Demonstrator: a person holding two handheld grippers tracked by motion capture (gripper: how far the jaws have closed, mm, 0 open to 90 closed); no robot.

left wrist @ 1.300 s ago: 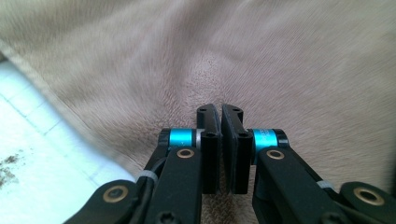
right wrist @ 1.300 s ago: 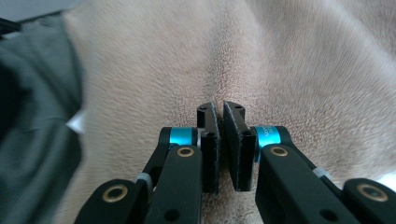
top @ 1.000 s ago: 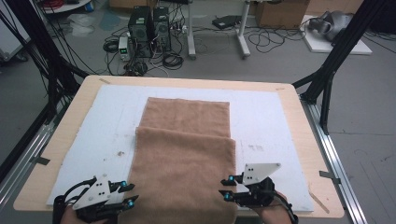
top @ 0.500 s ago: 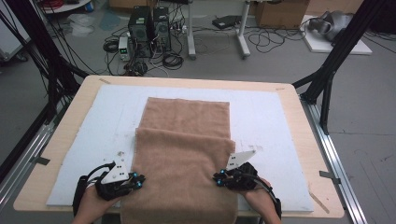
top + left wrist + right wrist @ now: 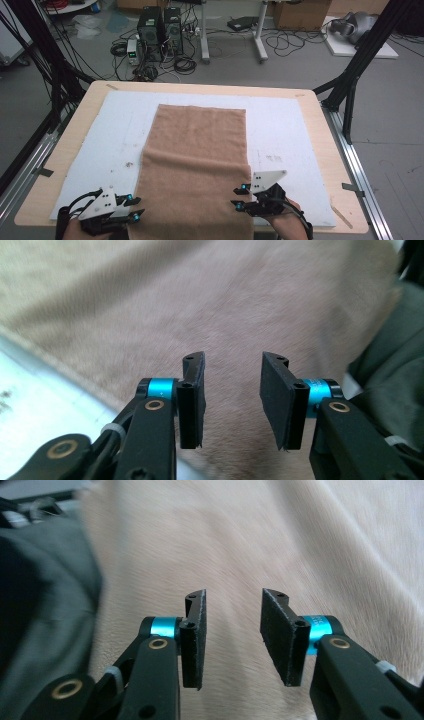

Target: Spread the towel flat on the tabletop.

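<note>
A brown towel [image 5: 197, 150] lies lengthwise on a white mat [image 5: 300, 135]; a near layer is folded over it and runs off the table's front edge. My left gripper [image 5: 135, 206] sits at the towel's near-left edge and my right gripper [image 5: 239, 196] at its near-right edge, both pointing inward at the cloth. In the left gripper view the left gripper [image 5: 232, 395] stands open over the towel [image 5: 200, 300] with nothing between the pads. The right gripper [image 5: 232, 635] is likewise open above the towel [image 5: 300, 540]. Both pairs of jaws have just been opening.
The wooden table [image 5: 75, 130] shows around the mat, with metal rails along both sides. Black frame posts [image 5: 350, 85] rise at the left and right far corners. Computers and cables [image 5: 160, 35] lie on the floor beyond. Dark green clothing [image 5: 385, 365] hangs close to the grippers.
Half a second ago both grippers were closer in on the towel's side edges. Now they have drawn back toward the near edge and outward, open. The towel lies as before.
</note>
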